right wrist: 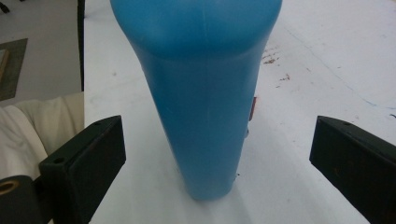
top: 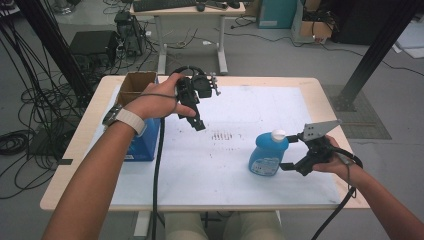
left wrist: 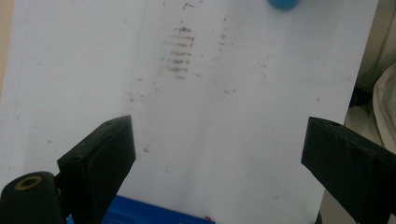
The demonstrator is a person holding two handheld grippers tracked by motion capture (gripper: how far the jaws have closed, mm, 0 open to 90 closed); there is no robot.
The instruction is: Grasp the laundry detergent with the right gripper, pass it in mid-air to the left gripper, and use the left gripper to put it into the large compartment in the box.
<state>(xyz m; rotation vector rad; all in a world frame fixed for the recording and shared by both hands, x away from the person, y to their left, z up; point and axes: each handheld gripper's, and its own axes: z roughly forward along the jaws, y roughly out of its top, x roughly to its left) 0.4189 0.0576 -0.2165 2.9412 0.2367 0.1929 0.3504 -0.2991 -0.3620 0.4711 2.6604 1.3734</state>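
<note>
R claw spread round blue bottle, prob. not touching; L claw spread, empty.

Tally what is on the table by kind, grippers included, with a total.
Blue bottle: 1
Blue box: 1
Cardboard box: 1
White mat: 1
Grippers: 2, the left gripper held above the mat, the right gripper open beside the bottle
Total: 6
</note>
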